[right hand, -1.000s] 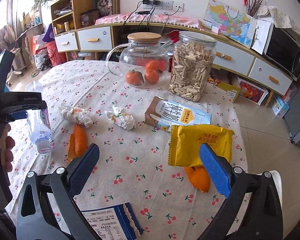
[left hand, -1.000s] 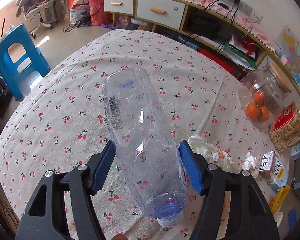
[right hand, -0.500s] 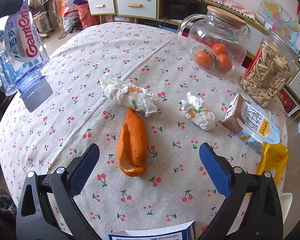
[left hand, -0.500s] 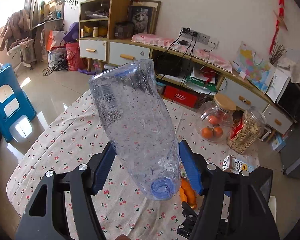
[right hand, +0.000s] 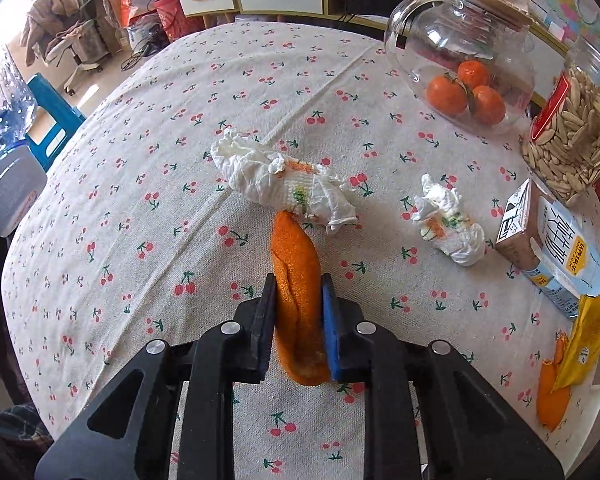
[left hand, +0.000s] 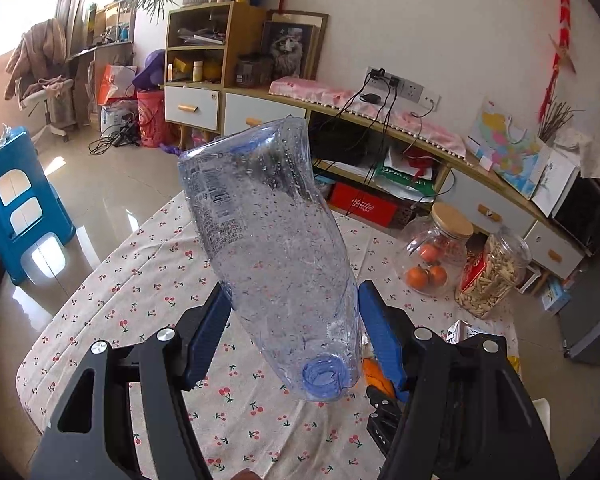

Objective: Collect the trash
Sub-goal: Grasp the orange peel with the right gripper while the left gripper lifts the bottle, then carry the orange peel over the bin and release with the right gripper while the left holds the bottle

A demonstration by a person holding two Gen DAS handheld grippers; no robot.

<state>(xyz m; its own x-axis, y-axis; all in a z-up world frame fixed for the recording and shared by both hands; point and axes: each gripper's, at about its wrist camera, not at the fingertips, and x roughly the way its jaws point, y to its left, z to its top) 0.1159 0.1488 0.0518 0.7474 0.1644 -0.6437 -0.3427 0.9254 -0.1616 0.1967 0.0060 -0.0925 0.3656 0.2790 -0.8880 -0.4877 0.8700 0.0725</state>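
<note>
We see the left gripper [left hand: 292, 334] clamping an empty plastic bottle [left hand: 268, 240] aloft over the desk [left hand: 148, 280], neck toward the camera. The right gripper [right hand: 299, 308] has its jaws closing on an orange peel [right hand: 298, 268] lying on the cloth; a crumpled tissue [right hand: 280, 180] touches the peel's far end at twelve o'clock

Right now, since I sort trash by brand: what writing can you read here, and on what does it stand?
"UPM", then unclear white letters: green bag under the shelf.
Plastic bottle: barcode and fine print, too small to read; red letters on its label, cut off by the right wrist view's edge.
Carton: large Chinese characters; small print blurred.
Seed jar: red label, unreadable.
</note>
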